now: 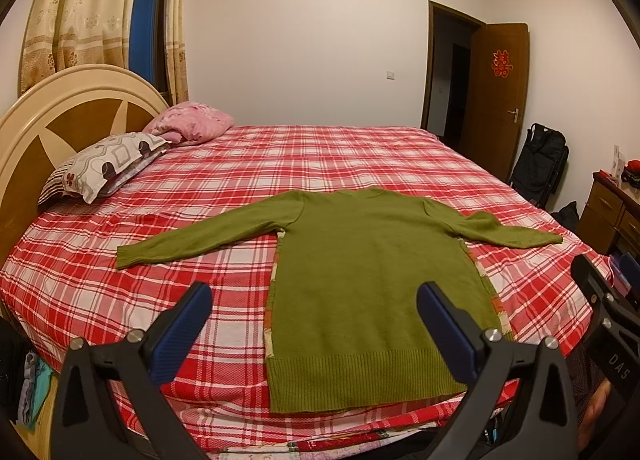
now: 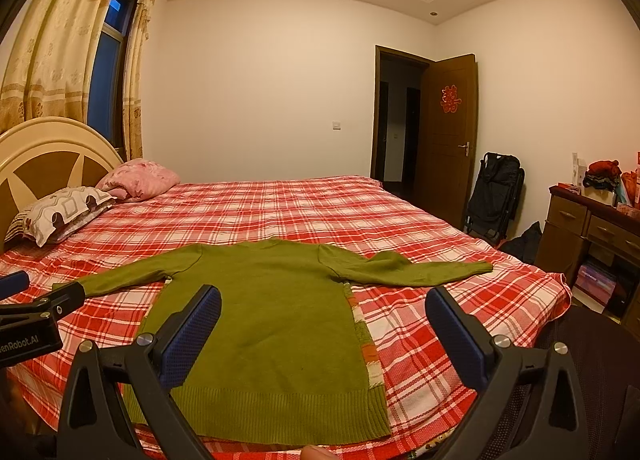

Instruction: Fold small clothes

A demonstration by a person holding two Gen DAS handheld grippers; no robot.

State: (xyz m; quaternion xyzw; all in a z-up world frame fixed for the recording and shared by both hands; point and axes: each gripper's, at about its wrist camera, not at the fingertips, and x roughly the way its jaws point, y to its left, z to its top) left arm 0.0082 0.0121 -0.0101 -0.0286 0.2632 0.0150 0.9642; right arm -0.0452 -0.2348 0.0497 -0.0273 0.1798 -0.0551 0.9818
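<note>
An olive-green knit sweater (image 1: pixel 360 268) (image 2: pixel 272 324) lies flat on the red plaid bed, hem toward me and both sleeves spread out sideways. A patterned strip of another cloth shows along its side edges. My left gripper (image 1: pixel 316 300) hovers open above the hem's left half, nothing between its blue pads. My right gripper (image 2: pixel 324 308) is open too, held over the hem's right side, empty. The right gripper's body (image 1: pixel 604 308) shows at the edge of the left wrist view, and the left gripper's body (image 2: pixel 36 316) at the edge of the right wrist view.
The red plaid bed (image 1: pixel 320 156) has a patterned pillow (image 1: pixel 104 164) and a pink bundle (image 1: pixel 192 122) by the headboard (image 1: pixel 52 116). A wooden dresser (image 2: pixel 592 228) and a folded black stroller (image 2: pixel 496 196) stand right of the bed near an open door (image 2: pixel 448 128).
</note>
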